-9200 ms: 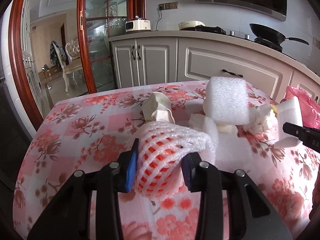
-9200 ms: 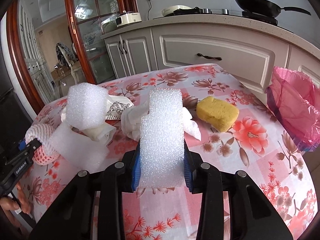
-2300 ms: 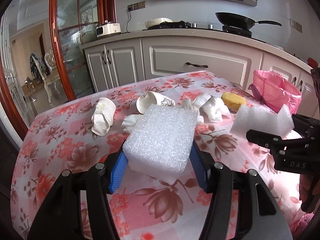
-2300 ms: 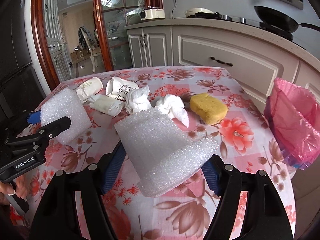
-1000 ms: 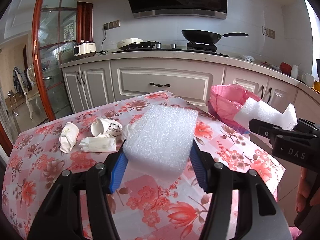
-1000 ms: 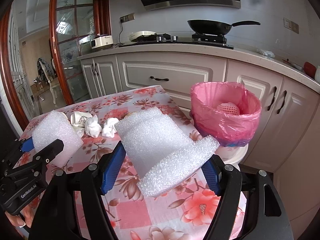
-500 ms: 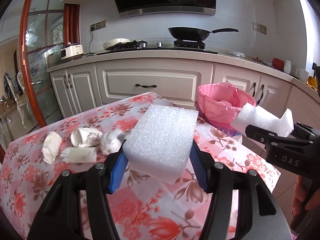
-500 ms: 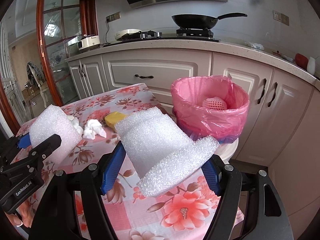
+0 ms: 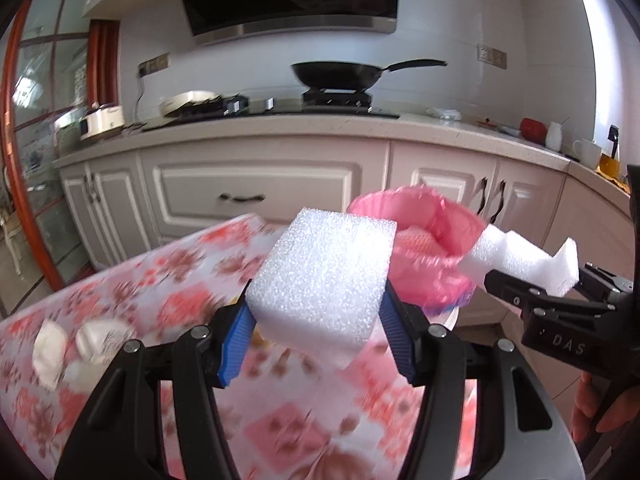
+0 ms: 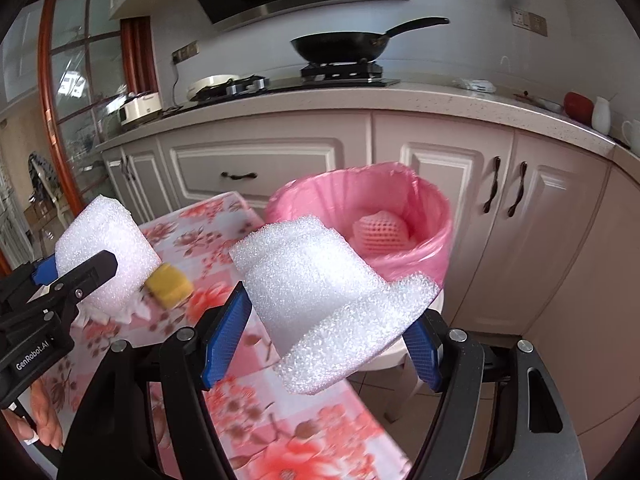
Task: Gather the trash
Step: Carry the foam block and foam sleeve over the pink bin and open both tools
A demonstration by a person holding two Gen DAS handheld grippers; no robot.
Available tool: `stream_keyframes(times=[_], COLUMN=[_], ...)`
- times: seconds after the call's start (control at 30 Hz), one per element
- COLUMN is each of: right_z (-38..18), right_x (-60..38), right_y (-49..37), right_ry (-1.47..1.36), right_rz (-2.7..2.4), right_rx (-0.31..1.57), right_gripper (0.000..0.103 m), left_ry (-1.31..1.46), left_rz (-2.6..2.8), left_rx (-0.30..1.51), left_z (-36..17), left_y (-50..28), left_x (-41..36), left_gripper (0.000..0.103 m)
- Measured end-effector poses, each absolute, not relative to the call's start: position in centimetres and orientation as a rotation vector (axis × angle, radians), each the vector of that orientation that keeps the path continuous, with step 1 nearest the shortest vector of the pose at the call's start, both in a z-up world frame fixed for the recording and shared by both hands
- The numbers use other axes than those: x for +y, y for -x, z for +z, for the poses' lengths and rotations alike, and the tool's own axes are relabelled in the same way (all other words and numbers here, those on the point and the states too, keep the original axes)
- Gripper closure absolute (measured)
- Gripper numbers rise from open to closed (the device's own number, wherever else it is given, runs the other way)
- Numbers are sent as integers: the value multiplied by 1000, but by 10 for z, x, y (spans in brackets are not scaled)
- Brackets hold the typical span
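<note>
Left gripper (image 9: 316,334): clamped on a squarish white foam block (image 9: 320,280), blue pads pressing its two sides; the block rides clear above the tablecloth, as it did a second ago, with no slip in the grip.
Right gripper (image 10: 326,342): clenched on a stepped foam piece (image 10: 328,300), its notched end sticking out past the right pad; this grasp is unchanged too.
What has just changed: both hands have swung from over the middle of the table toward its far corner; the cloth below is now smeared with motion, and the bin has grown from a small shape at the side into the centre of both views.
Floral table (image 10: 248,396): its far edge now lies just under the foam pieces, so the carried pieces are about to pass off it.
Left behind: a yellow sponge (image 10: 168,285) and crumpled white paper cups (image 9: 50,350) lie on the cloth, now at the left edge of each view.
Pink-lined bin (image 10: 428,216): stands on a white stool just beyond the table corner, mouth open; a pink net fruit sleeve (image 10: 380,232) already lies inside.
Meaning for the task: my judgement is that this is the carry phase nearly over; the next move is to bring each piece above the rim and let go, one after the other so they do not collide.
Risk: the stepped piece is wide and could catch the liner's edge.
Far background: a black pan (image 9: 336,74) sits on the hob, untouched.
</note>
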State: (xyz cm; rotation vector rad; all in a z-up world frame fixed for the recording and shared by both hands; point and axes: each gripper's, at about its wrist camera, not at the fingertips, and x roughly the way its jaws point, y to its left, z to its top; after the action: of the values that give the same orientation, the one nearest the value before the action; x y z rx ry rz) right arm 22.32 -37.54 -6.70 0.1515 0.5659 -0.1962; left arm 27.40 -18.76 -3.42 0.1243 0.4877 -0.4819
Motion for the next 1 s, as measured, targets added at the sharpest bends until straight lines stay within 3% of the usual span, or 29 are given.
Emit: stream_keyframes(times=[0.43, 1.0], right_z=[-48, -75], right_x=[-441, -494], right_y=[-270, -338], right_ry=[-132, -117], right_rz=[-243, -236], right_rx=[482, 496], right_gripper=[34, 33], left_ry=[-82, -27], left_rz=[-593, -649], left_rx=[452, 537], left_z=[-15, -52], left_y=[-343, -438], left_x=[-269, -348], left_gripper=[46, 45])
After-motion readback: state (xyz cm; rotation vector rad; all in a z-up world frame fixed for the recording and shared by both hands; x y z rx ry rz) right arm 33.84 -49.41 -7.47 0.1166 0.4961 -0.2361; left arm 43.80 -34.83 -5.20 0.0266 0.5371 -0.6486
